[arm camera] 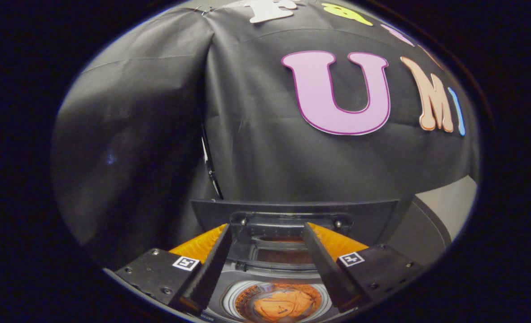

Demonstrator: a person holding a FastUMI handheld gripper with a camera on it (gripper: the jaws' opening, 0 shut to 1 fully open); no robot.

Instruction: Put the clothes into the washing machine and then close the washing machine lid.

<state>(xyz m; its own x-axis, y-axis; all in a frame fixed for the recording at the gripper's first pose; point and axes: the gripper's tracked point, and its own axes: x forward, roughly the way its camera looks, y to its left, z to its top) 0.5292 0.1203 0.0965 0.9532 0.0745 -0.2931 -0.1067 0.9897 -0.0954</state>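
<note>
A small top-loading washing machine (240, 271) sits below and just ahead of my fingers. Its dark lid (292, 210) stands raised upright, and the lid's inner window shows between my fingertips. In the round drum (234, 297) below the fingers lie orange clothes (279, 304), crumpled at the bottom. My gripper (266, 226) is open, with its fingers spread to either side of the lid's middle. Nothing is held between them. I cannot tell whether the fingertips touch the lid.
The booth's black cloth wall (265, 148) hangs close behind the raised lid, with a vertical seam to the left. To the right of the machine a grey curved surface (420, 229) meets a pale strip (456, 199).
</note>
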